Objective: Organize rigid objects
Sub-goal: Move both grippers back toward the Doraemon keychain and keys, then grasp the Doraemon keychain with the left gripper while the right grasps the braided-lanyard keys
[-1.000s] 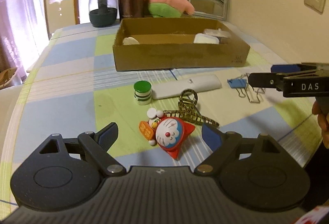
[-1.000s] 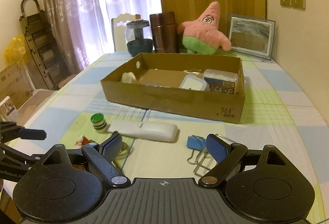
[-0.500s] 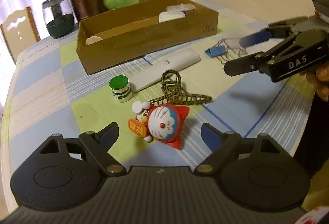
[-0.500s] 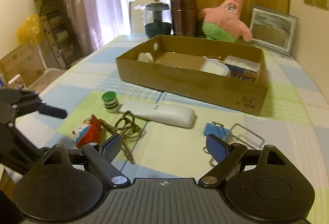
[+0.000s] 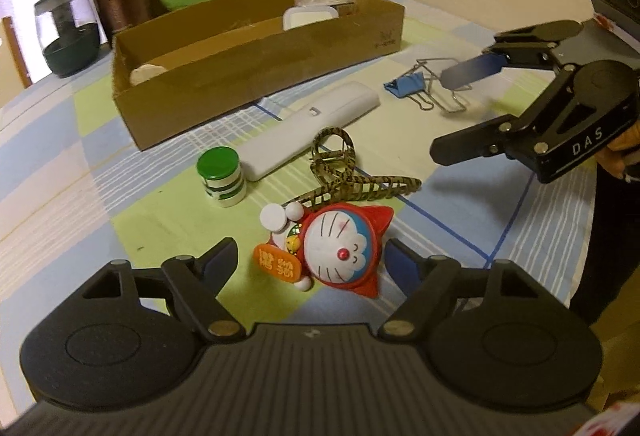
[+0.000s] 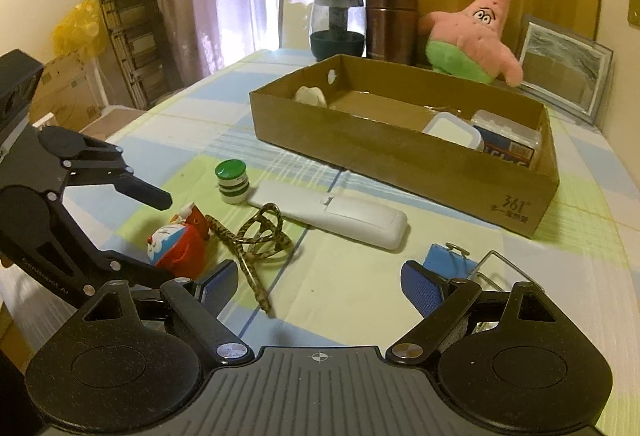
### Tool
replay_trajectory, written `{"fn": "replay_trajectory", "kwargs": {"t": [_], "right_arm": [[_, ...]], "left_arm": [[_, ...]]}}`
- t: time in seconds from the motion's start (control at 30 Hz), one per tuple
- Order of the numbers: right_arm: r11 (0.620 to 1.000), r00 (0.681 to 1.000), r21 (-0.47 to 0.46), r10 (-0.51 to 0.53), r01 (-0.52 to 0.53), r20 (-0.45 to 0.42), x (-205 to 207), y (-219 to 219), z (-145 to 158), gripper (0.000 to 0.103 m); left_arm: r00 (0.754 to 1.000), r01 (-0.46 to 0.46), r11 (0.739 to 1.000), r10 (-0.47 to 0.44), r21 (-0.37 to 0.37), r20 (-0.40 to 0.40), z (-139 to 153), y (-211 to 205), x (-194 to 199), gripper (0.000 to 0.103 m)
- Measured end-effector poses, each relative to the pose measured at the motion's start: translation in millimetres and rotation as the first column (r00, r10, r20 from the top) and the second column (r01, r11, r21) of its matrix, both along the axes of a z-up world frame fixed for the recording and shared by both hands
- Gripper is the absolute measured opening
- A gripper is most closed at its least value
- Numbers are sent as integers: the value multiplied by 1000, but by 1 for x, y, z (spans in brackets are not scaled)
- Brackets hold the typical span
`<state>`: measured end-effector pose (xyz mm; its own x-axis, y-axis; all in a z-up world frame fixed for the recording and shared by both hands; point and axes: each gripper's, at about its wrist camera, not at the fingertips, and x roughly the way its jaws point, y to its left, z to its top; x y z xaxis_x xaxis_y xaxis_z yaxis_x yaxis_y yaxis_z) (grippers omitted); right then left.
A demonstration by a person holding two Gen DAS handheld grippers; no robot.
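Note:
A red Doraemon toy (image 5: 338, 246) lies on the checked tablecloth between the open jaws of my left gripper (image 5: 310, 262), and also shows in the right wrist view (image 6: 176, 242). Beyond it lie a leopard-print hair claw (image 5: 348, 174), a green-capped white jar (image 5: 221, 176), a white remote-like case (image 5: 314, 124) and blue binder clips (image 5: 404, 86). A cardboard box (image 5: 256, 76) behind them holds white containers. My right gripper (image 6: 320, 286) is open and empty above the table, with the binder clips (image 6: 452, 262) by its right finger and the hair claw (image 6: 256, 236) by its left one.
A Patrick star plush (image 6: 472, 36), a brown flask (image 6: 390, 24), a dark glass jar (image 6: 338, 28) and a framed picture (image 6: 564, 70) stand behind the box. A chair (image 6: 298, 8) is at the table's far end. The wall runs along the right side.
My left gripper has come down closer around the Doraemon toy. My right gripper has swung left, so the hair claw and toy now show in its view.

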<state>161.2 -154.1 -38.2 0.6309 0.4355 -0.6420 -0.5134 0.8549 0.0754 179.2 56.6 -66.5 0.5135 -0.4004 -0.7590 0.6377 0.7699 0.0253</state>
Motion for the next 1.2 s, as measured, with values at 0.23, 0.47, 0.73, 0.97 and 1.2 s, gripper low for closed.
{"fn": "replay_trajectory", "kwargs": {"t": [0.23,0.47,0.73,0.97,1.2], "right_arm": [[1000,1000,-9,8,-8,-12,5,3,-5,86],[1000,999,8,21,-20,-31,10,6,-8,86],[996,996,8,88,-88,-32,9,19,-10,86],[979,979,-24,204,-203,9,16,46,-19,86],[960,960,-53,276,-274,36,29,61,-34,74]], "left_arm": [[998,60,998,-60,-2,-17,-5,-4,9,70],[997,67,998,-67,-10,-23,-6,-3,13,69],[999,-45,996,44,73,10,-1,12,4,69],[985,-174,982,174,78,15,-1,33,2,69],[974,-225,971,223,81,30,-1,30,-3,69]]}}
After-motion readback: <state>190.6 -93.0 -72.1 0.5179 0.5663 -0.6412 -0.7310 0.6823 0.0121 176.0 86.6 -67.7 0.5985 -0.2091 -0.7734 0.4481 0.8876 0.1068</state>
